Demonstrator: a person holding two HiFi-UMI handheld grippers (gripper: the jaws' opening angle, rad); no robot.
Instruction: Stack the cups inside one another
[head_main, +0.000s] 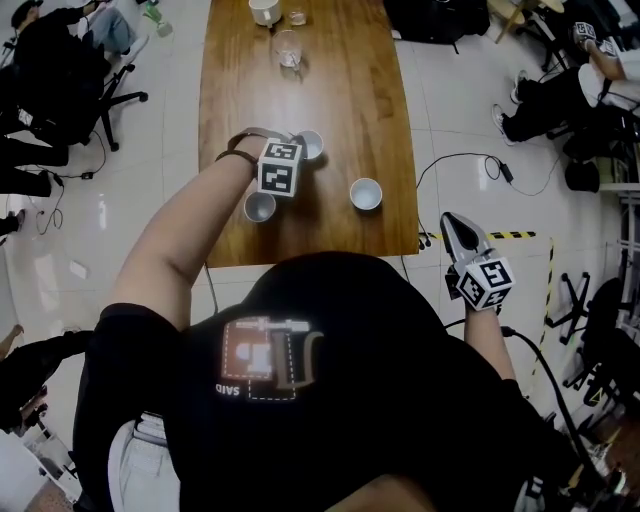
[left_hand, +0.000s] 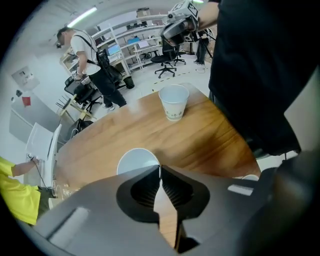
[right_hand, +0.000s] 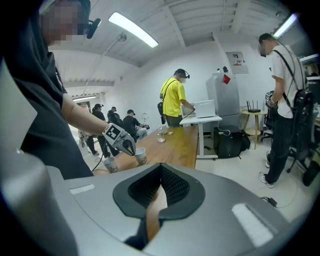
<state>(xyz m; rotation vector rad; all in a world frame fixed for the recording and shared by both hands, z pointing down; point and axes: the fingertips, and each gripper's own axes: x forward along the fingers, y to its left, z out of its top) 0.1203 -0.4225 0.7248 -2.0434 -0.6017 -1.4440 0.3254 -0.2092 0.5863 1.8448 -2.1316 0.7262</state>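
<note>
- The left gripper (left_hand: 160, 168) points steeply down over the near half of the table (head_main: 330, 90). Its jaws are closed, and they seem to pinch the thin rim of the held cup (head_main: 311, 144).
- The held cup stands upright on the table, a little left of centre and well back from the near edge. I judge it gripped but not yet lifted.
- The near-left cup (head_main: 259, 207) stands on the table closer to the near edge. It is upright, open and has nothing in it.
- The near-right cup (head_main: 366, 193) stands on the right of the table, near the same edge and apart from the other two.
- The right gripper (right_hand: 160, 166) hangs off the table's right near corner, over the floor. Its jaws are together and hold nothing.
- A mug (head_main: 265, 10) and a glass (head_main: 288, 48) sit at the table's far end, away from the work.
- No cup sits inside another yet, so the first pick is only beginning and both nestings are left to do.
</note>
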